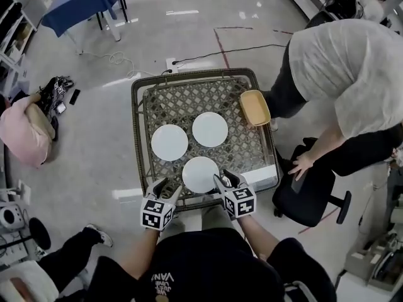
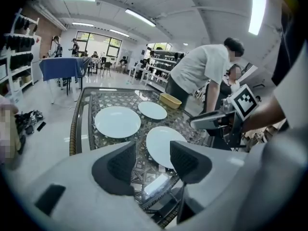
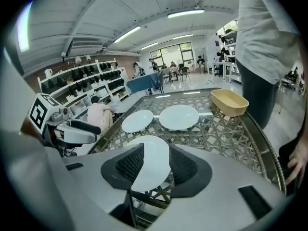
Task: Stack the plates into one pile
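Observation:
Three white plates lie apart on the glass-topped wicker table (image 1: 141,99): one at the left (image 1: 169,142), one further back (image 1: 210,129), one nearest me (image 1: 200,174). My left gripper (image 1: 167,187) hovers open at the near plate's left edge, over the table's front rim. Past its spread jaws, the left gripper view (image 2: 153,148) shows the near plate (image 2: 163,146), with nothing between the pads. My right gripper (image 1: 225,180) is open at that plate's right edge. In the right gripper view (image 3: 156,150) the near plate (image 3: 151,165) shows in the gap, and the pads do not press on it.
A shallow yellow tray (image 1: 254,107) sits on the table's right rim. A person in a white shirt (image 1: 340,68) bends over at the right, one hand on a black office chair (image 1: 312,194). A person in pink (image 1: 25,131) crouches on the floor at the left.

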